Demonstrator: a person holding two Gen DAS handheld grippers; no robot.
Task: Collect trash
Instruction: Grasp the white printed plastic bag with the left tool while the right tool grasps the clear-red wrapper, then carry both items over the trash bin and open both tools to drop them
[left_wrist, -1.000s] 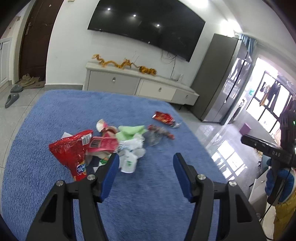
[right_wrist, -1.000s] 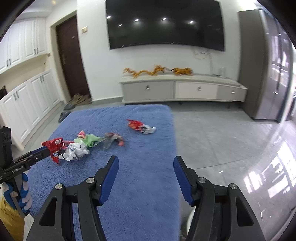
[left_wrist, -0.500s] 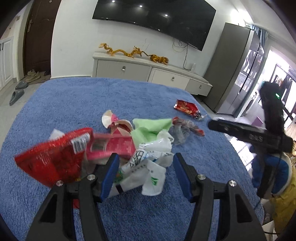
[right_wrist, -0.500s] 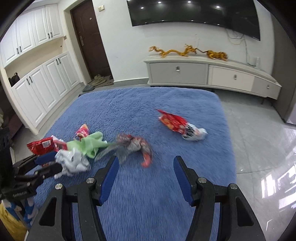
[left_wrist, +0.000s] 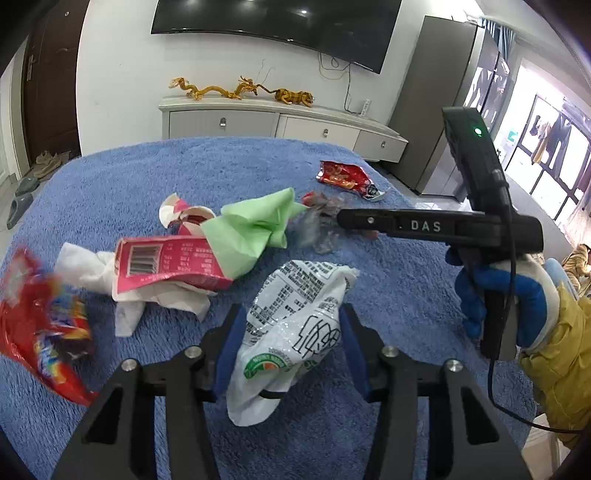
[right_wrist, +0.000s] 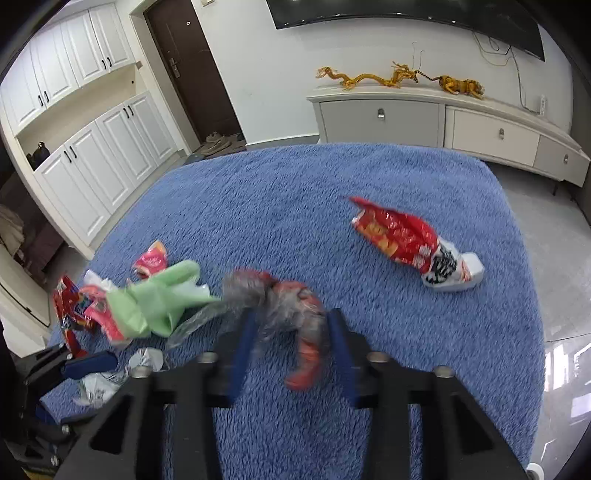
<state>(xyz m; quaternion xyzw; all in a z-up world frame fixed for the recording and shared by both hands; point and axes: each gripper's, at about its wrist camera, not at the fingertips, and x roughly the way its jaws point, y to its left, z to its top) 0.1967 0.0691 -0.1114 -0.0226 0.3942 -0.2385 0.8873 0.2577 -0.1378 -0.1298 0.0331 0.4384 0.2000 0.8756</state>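
- Left gripper (left_wrist: 291, 336): I see its jaws closing around the white printed wrapper (left_wrist: 295, 325) on the blue rug (left_wrist: 184, 177).
- Right gripper (right_wrist: 288, 339): jaws closing on the crumpled clear-and-red wrapper (right_wrist: 284, 306).
- Green wrapper (left_wrist: 255, 229) and pink carton (left_wrist: 170, 262) lie just beside; red snack bag (right_wrist: 402, 240) lies well apart.

Shaggy blue carpet (right_wrist: 332, 192) — matt cloth — under a glossy crinkled foil wrapper (right_wrist: 402, 240).
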